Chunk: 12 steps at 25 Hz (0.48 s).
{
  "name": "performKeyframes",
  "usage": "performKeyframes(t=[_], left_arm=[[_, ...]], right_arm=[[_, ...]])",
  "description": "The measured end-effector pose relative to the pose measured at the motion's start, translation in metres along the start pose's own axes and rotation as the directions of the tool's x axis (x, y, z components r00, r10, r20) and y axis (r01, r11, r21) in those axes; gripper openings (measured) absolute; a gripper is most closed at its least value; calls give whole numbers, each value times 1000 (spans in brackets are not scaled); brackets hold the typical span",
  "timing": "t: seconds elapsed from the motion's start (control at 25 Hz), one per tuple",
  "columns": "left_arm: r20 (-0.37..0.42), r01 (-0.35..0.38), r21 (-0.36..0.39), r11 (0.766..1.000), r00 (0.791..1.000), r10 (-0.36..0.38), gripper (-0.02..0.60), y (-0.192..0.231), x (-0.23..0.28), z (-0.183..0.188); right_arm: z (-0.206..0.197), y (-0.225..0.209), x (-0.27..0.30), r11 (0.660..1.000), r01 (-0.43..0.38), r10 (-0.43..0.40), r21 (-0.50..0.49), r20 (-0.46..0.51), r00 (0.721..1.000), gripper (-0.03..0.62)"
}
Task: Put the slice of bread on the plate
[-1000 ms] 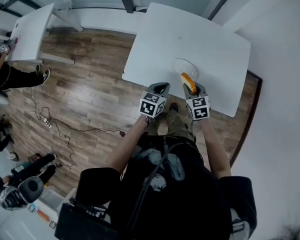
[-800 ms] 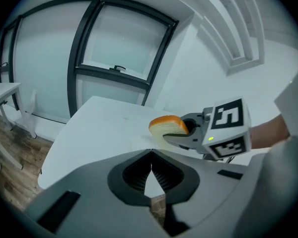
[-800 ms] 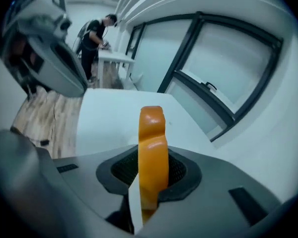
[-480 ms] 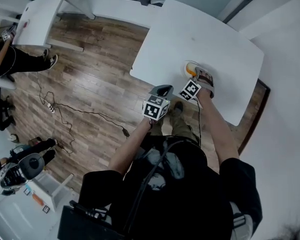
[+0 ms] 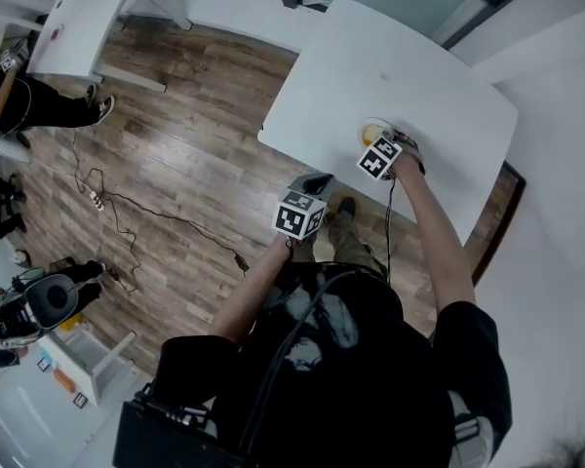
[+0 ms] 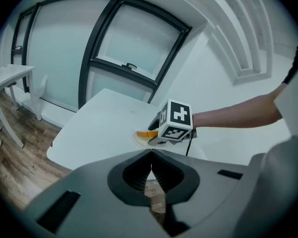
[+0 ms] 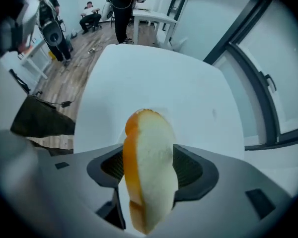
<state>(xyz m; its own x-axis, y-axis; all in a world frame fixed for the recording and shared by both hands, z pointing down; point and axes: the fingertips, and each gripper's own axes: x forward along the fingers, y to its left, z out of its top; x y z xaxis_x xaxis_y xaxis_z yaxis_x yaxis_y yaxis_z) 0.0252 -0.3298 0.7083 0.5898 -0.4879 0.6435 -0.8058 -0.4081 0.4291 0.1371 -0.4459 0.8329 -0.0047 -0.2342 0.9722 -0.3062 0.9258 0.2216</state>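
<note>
So: white table [image 5: 419, 57], upper right of head view | plate [image 6: 137, 140] near its lower edge | right gripper [image 7: 148, 168] tipped down over plate, jaws just been opening, loose round the slice, letting go I reckon | left gripper [image 6: 150, 175] closed, empty, parked aside | bread slice [image 7: 154, 148] upright between right jaws, centre frame

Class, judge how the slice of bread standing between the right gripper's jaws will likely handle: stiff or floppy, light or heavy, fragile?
The slice of bread stands on edge without drooping, so probably fairly stiff. Its soft-looking white crumb suggests light and easily dented. The right gripper has just been opening its jaws around it; so thin, it may tip flat.
</note>
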Motion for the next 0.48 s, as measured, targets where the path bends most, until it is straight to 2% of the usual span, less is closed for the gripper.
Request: performKeyframes(t=[0.12,0.2,0.28,0.48], left_arm=[[-3,14,-3,1000,1000,-14,6,-6,3,0],[-6,24,0,1000,1000,-24,6,-7,6,0],[-11,31,0,1000,999,-31,6,-5,6,1],[0,37,12,999,999,-37,6,-2,2,11]], right_arm=[[-3,15,3,995,-94,94,-25,6,996,285],[-4,22,4,991,-137,137,-11,58,989,314],[-2,28,-1,986,-164,161,12,130,978,379],[-3,23,-28,987,-101,65,123,267,961,385]])
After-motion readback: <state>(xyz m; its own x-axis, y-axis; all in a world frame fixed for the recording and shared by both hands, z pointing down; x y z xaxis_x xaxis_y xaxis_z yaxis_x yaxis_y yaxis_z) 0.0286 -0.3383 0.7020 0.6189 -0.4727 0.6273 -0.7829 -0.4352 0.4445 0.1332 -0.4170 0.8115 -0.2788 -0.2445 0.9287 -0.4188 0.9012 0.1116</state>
